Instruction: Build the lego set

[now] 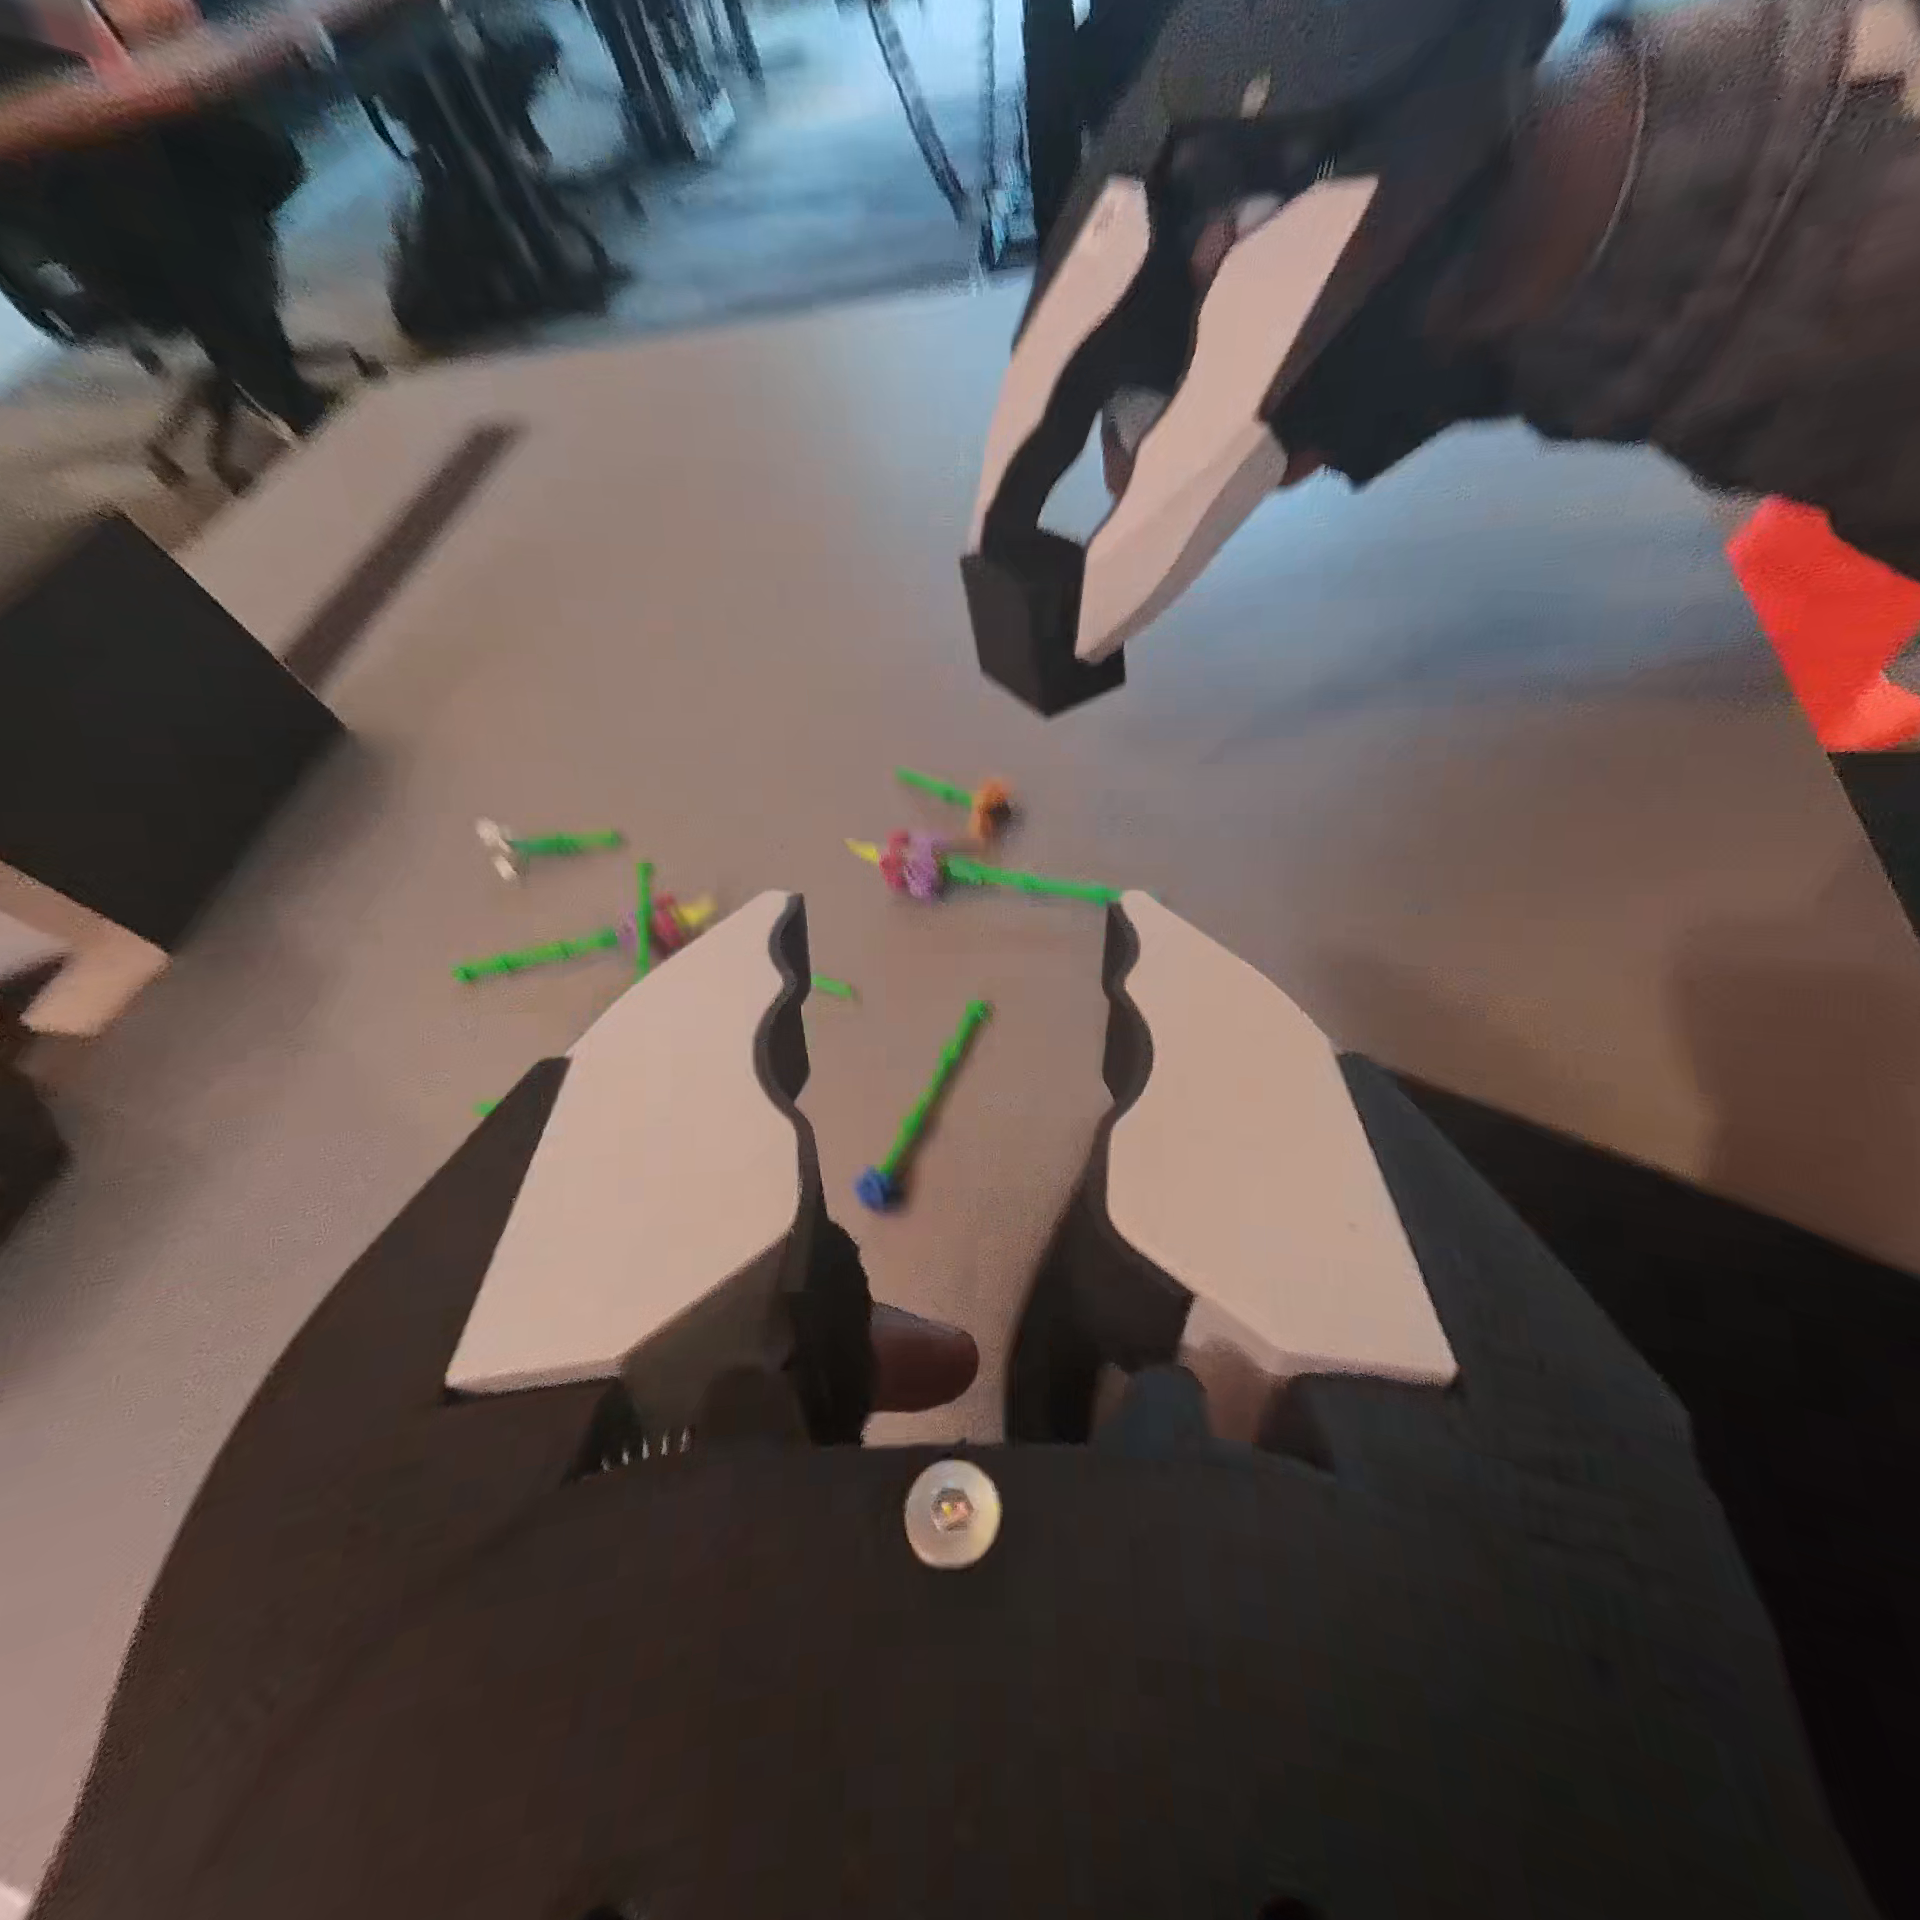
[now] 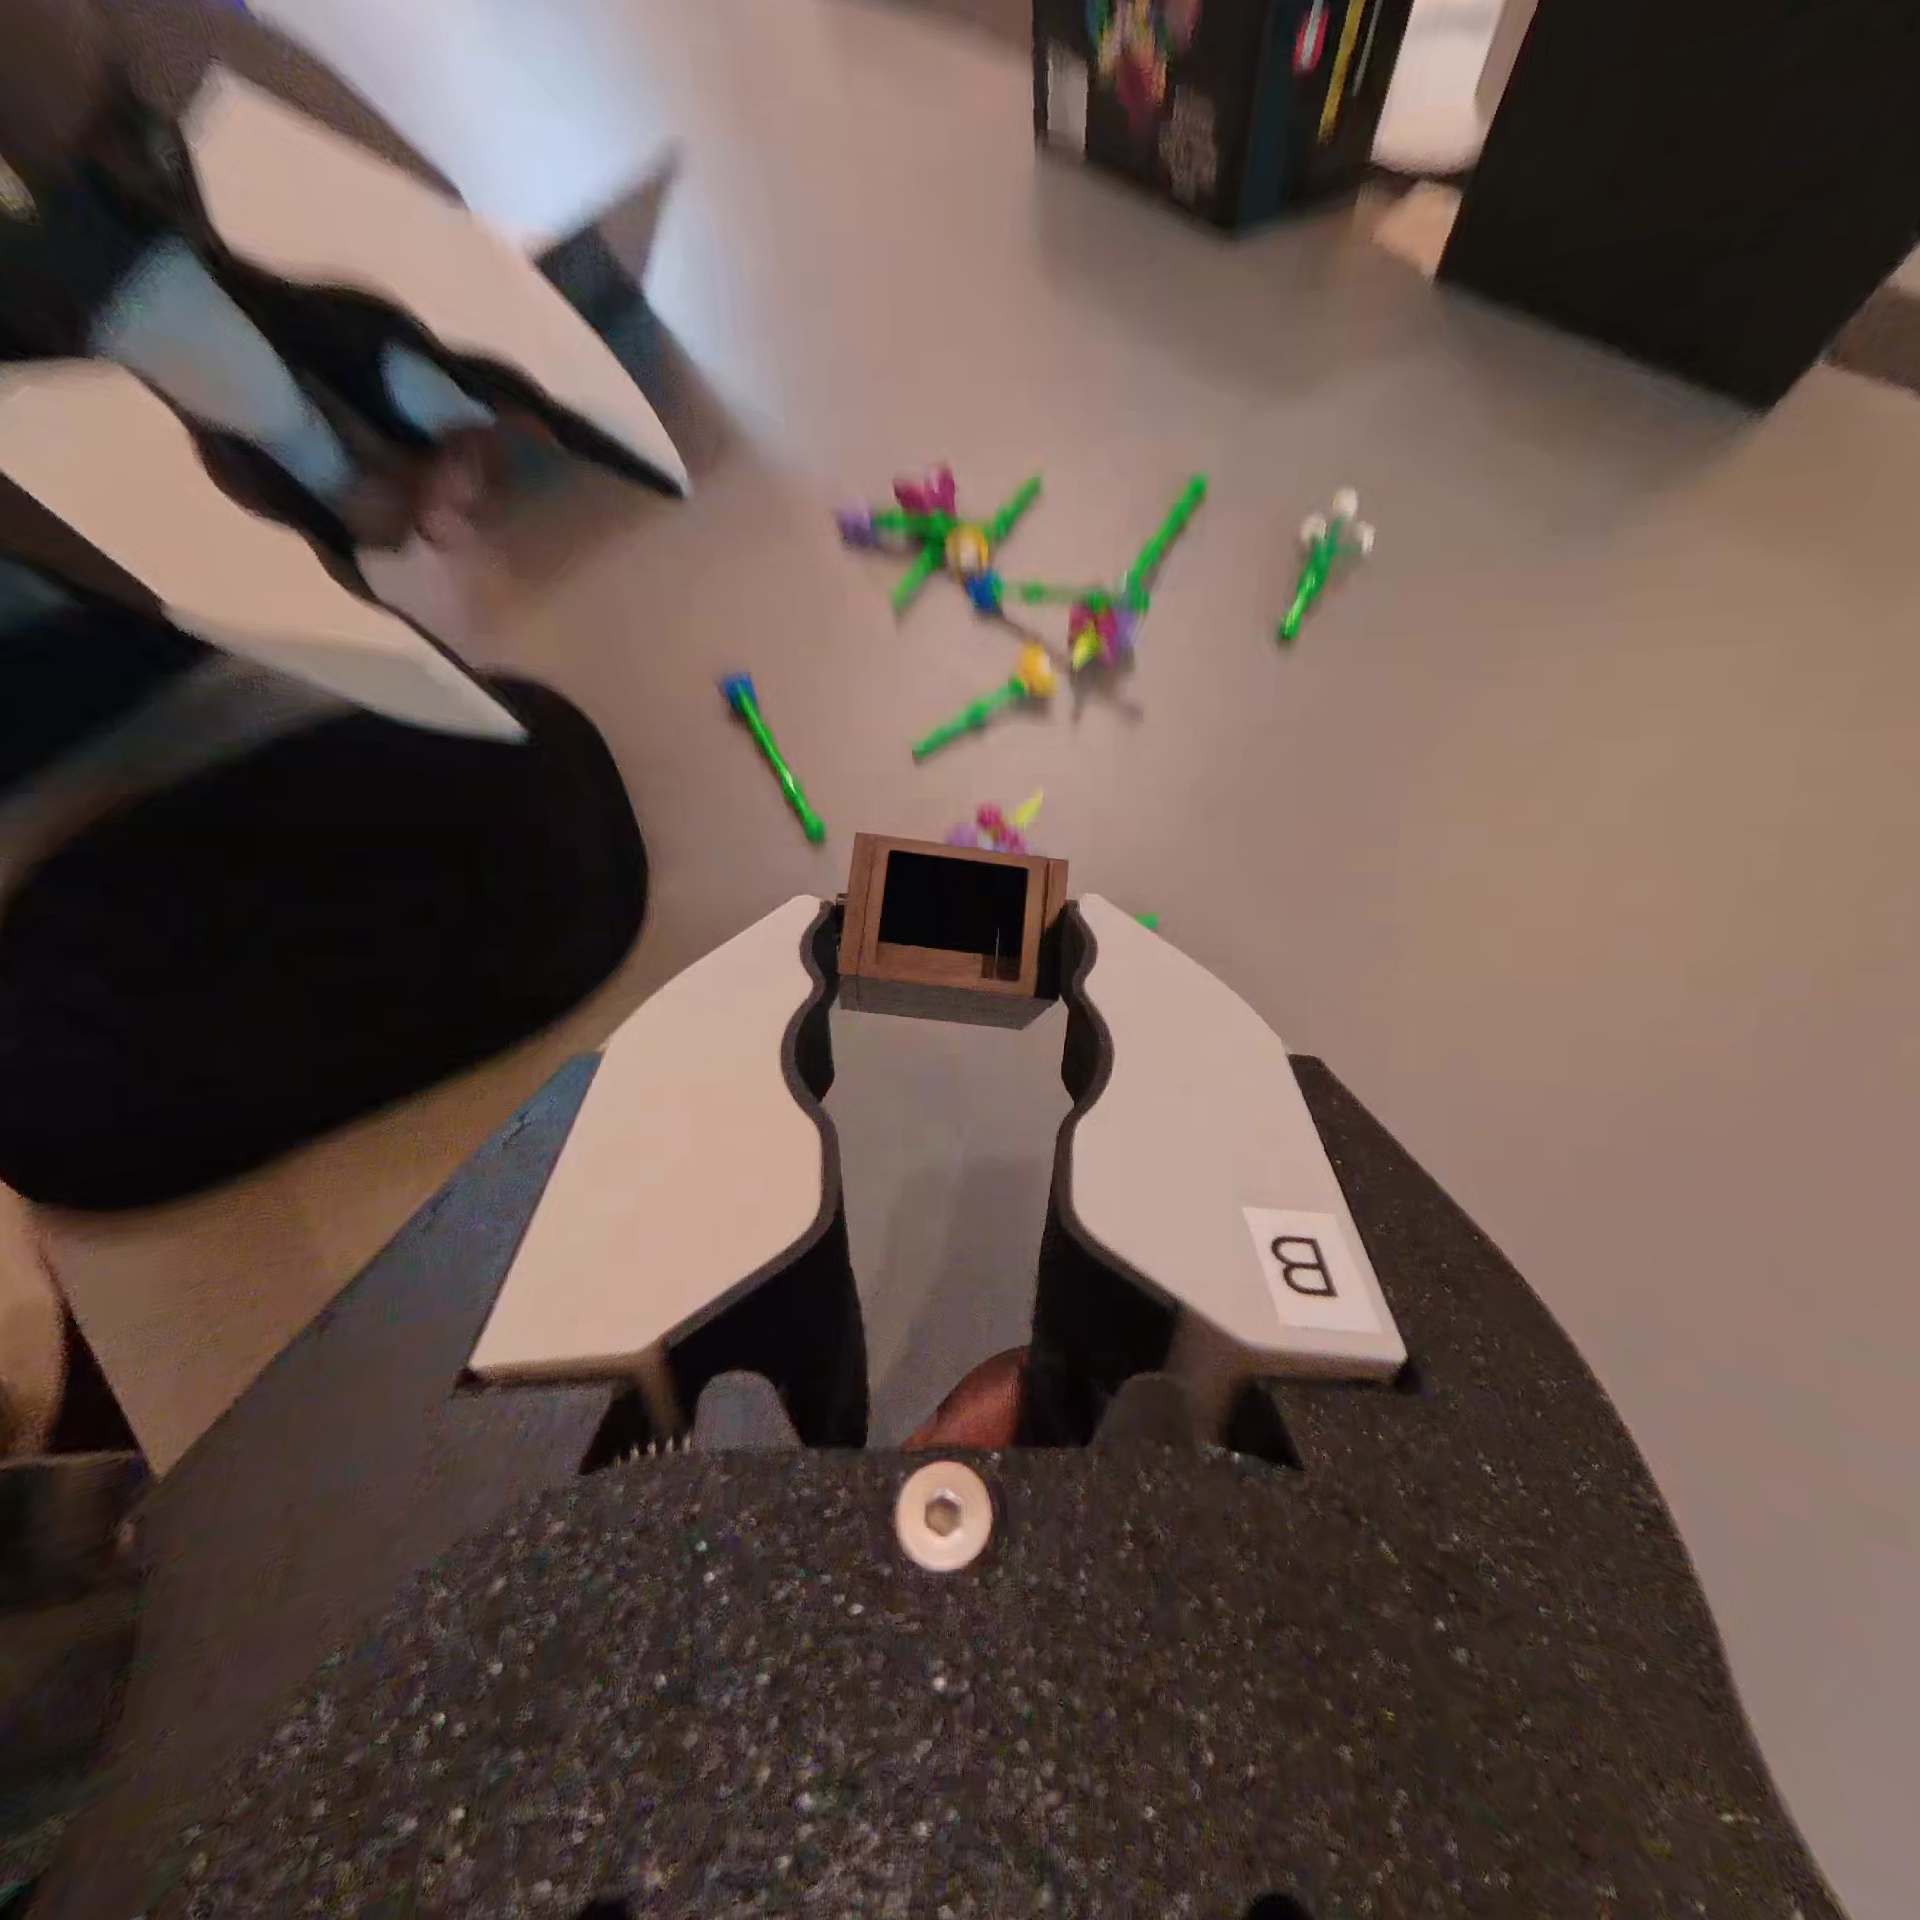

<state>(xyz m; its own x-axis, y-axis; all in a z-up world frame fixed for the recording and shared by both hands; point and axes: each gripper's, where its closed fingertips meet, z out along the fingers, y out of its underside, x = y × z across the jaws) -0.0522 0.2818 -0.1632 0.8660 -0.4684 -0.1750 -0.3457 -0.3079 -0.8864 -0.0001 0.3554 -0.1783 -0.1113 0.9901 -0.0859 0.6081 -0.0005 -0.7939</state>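
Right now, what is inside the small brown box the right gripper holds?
The brown box, shut in the right gripper, faces the camera with its opening; its inside looks dark and empty of flowers, though the depths are too shadowed to tell.

A pale grey table [image 2: 1558, 831] carries a loose scatter of lego flowers on green stems. A blue-headed stem [image 2: 771, 753] lies apart at the near edge of the scatter, a yellow-headed one [image 2: 987, 710] just beyond it, and a white-blossomed sprig [image 2: 1322, 561] off to one side. Purple and magenta blooms [image 2: 1103, 623] tangle with crossed stems at the centre. At the far end a dark printed box [image 2: 1205, 114] stands beside a plain black box [image 2: 1683, 177].
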